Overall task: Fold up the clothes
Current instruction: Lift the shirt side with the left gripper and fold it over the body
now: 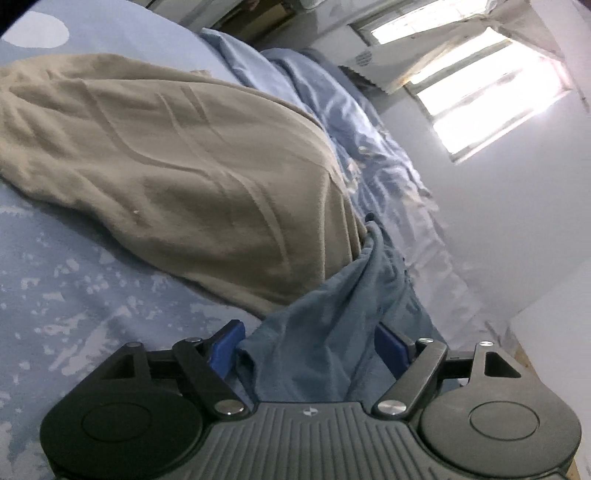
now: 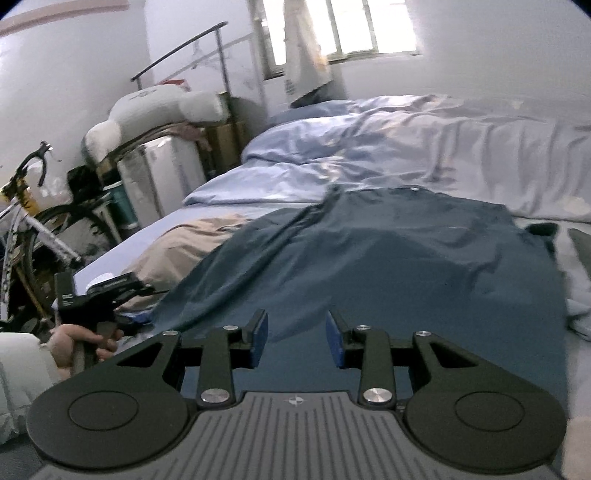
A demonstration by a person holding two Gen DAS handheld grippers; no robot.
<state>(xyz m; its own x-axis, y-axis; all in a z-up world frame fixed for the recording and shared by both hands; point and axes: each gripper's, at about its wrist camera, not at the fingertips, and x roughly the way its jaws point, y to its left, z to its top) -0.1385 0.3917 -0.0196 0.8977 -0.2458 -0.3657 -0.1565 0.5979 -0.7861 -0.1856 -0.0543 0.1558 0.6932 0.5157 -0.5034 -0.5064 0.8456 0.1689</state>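
A dark teal shirt (image 2: 369, 258) lies spread on the bed, and my right gripper (image 2: 296, 315) hovers over its near hem, open, with nothing between its blue pads. At the shirt's left edge a hand (image 2: 74, 339) holds my left gripper (image 2: 144, 304). In the left wrist view that gripper (image 1: 308, 326) stands wide open. A bunched fold of the blue shirt (image 1: 332, 295) runs up between its jaws, and I see no pad pressing on it. A beige garment (image 1: 166, 166) lies crumpled just beyond, partly under the shirt (image 2: 184, 240).
The bed has a light blue patterned sheet (image 1: 55, 295) and a rumpled pale blue duvet (image 2: 369, 147) at the far end. Left of the bed stand a bicycle (image 2: 29, 221), boxes and a white plush toy (image 2: 155, 107). A bright window (image 2: 369, 26) is behind.
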